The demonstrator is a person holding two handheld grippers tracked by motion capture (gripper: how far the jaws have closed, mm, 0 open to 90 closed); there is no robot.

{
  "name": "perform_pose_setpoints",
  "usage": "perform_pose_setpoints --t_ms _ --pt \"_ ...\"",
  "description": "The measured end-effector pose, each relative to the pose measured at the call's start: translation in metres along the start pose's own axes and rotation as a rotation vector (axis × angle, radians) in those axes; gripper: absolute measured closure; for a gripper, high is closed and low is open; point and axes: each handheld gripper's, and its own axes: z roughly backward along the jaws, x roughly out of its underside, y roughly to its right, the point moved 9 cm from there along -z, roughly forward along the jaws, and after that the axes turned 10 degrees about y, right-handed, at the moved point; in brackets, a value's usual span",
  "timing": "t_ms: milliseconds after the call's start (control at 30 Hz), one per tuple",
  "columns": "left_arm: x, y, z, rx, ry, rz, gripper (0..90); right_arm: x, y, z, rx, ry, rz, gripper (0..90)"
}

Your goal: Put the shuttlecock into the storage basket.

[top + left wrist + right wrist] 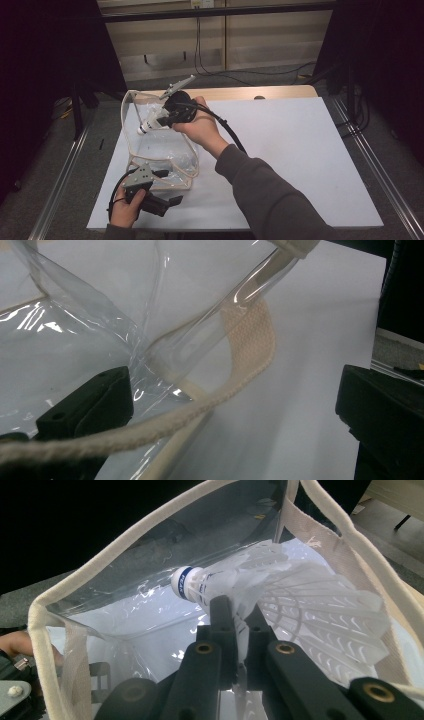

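The right gripper point(239, 617) was closed on the feathers of a white shuttlecock point(280, 592) and held it inside the mouth of the clear bag point(150, 145) – the step in hand was the placing. The left gripper point(172, 201) stood open at the bag's near edge, beside its cord handle point(150, 432). Next, I think, the shuttlecock must go lower – then the jaws may open.
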Motion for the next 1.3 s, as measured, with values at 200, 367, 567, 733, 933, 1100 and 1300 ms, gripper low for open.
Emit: perform_pose_setpoints --t_ms 200,367,567,733,933,1100,1300 --pt "0.000 0.000 0.000 0.002 0.002 0.002 1.9 0.000 -0.002 -0.004 -0.007 -0.001 -0.002 88.2" --pt "0.000 0.000 0.000 0.002 0.000 0.002 1.9 0.000 0.000 -0.008 0.000 -0.004 -0.005 88.1" --pt "0.000 0.000 0.000 0.003 0.001 0.004 1.9 0.002 -0.001 -0.013 -0.008 -0.006 -0.010 88.1" --pt "0.000 0.000 0.000 0.004 0.001 0.003 1.9 0.004 -0.003 -0.016 -0.012 -0.011 -0.005 88.1" --pt "0.000 0.000 0.000 0.003 0.001 0.003 1.9 0.004 -0.005 -0.019 -0.015 -0.007 -0.014 88.0" --pt "0.000 0.000 0.000 0.002 0.001 0.002 1.9 0.002 -0.007 -0.021 -0.017 -0.005 -0.011 88.0" --pt "0.000 0.000 0.000 0.003 0.001 0.004 1.9 0.004 -0.008 -0.025 -0.019 -0.006 -0.018 88.0"
